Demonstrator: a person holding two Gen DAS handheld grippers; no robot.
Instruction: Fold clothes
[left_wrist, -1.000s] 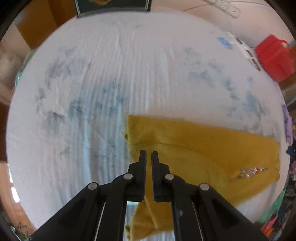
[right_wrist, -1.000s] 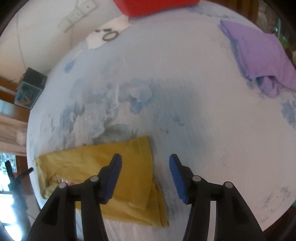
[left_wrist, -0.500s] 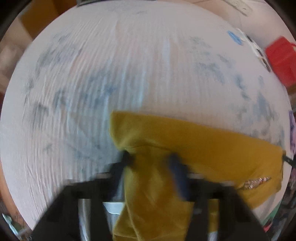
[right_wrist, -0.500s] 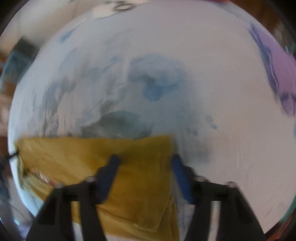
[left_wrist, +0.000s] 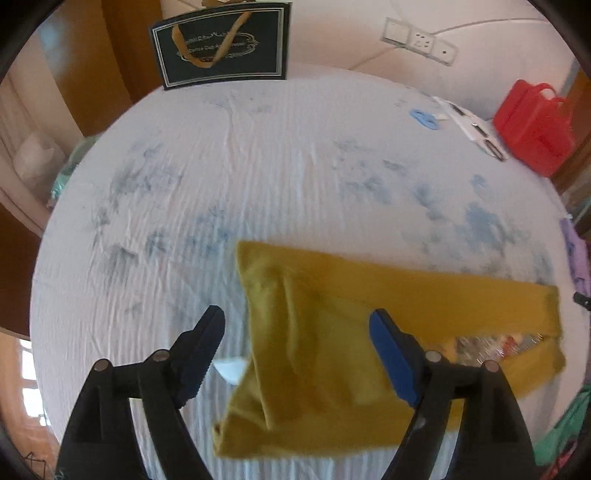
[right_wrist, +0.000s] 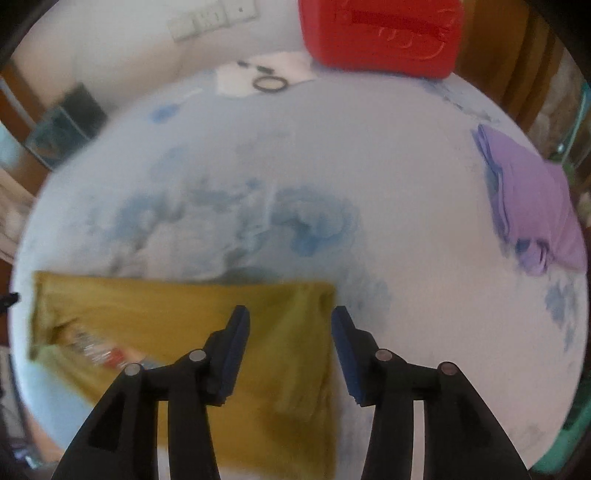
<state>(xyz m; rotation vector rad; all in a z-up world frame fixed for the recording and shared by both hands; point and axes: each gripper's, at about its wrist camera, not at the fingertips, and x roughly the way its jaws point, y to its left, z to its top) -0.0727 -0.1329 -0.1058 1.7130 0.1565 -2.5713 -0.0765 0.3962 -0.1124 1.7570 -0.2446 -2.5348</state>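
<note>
A mustard-yellow garment (left_wrist: 332, 332) lies folded into a long strip on the white and blue sheet (left_wrist: 258, 177). A shiny embellished patch (left_wrist: 495, 341) shows near its right end. My left gripper (left_wrist: 297, 325) is open and empty, hovering over the garment's left end. In the right wrist view the same garment (right_wrist: 177, 314) lies across the lower left. My right gripper (right_wrist: 290, 321) is open and empty above the garment's right end, its right finger (right_wrist: 345, 339) past the cloth's edge.
A folded purple garment (right_wrist: 532, 206) lies at the right of the sheet. A red bag (left_wrist: 532, 125) stands at the back right, with scissors (left_wrist: 476, 131) and a blue item (left_wrist: 424, 118) near it. A dark paper bag (left_wrist: 221, 44) stands at the back.
My left gripper was shut over the garment's left end and has opened and lifted back. My right gripper stayed open and shifted left over the garment's right end.
</note>
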